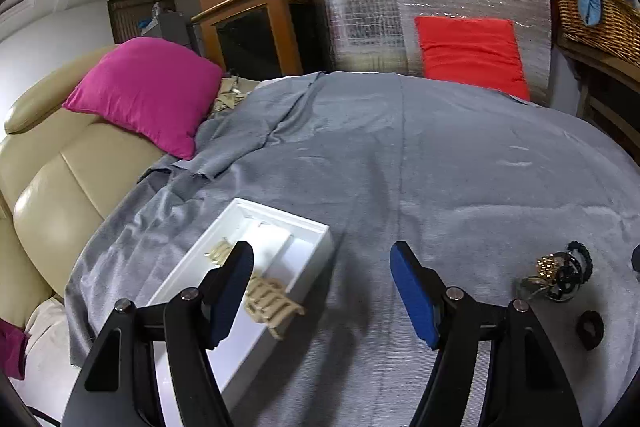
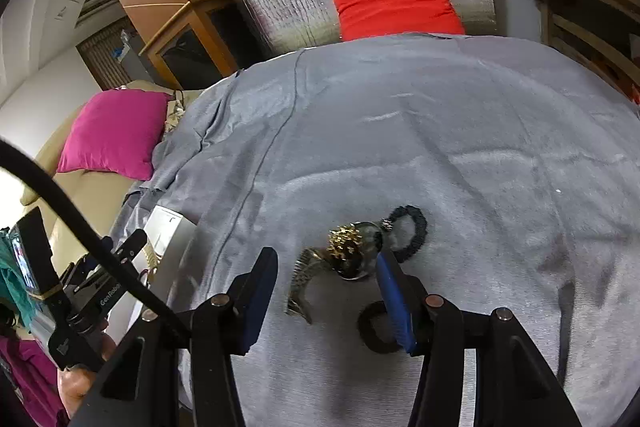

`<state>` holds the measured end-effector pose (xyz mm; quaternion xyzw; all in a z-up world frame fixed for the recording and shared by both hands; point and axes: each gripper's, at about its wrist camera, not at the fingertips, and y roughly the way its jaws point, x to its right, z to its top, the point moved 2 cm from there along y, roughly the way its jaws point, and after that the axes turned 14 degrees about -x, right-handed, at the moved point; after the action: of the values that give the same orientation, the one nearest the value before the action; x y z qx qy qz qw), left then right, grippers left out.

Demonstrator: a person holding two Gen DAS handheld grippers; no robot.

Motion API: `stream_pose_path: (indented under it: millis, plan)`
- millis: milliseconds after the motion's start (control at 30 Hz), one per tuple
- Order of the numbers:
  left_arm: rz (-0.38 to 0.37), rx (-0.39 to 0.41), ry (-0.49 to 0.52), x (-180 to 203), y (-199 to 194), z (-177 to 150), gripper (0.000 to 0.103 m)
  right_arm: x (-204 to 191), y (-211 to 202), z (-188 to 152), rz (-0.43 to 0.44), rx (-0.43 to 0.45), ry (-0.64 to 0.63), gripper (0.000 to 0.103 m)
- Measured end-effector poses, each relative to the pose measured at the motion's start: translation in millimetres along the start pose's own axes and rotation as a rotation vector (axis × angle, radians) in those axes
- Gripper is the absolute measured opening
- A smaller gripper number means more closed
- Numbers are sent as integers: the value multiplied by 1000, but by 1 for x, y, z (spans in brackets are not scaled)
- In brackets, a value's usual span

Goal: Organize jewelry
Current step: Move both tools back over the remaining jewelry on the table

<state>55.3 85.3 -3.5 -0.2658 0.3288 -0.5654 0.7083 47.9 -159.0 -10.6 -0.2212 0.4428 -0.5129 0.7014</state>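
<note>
Beside the white tray, both jaws released; jewelry pile perhaps touching right gripper.

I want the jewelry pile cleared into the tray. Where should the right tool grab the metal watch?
Take the metal watch by its curved band, coming from above with the tool's pads across its width: the band arcs free of the cluster, while the case sits tangled against the gold piece.

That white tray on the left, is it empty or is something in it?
Not empty. The white tray holds beige chain-like pieces; one hangs over its rim.
</note>
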Motion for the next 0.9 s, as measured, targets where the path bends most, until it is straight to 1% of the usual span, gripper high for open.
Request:
stream_pose_path:
  millis: [333,400,900]
  plan:
    - [-13,-10,56,40,3,-1,72,32,3,-6,-11,-21,37,55]
    - [-13,-13,69,47,3,-2,71,40,6,-6,-9,-38,54,55]
    - [-18,-25,151,100,6,-8,72,74,13,-4,9,-64,117,55]
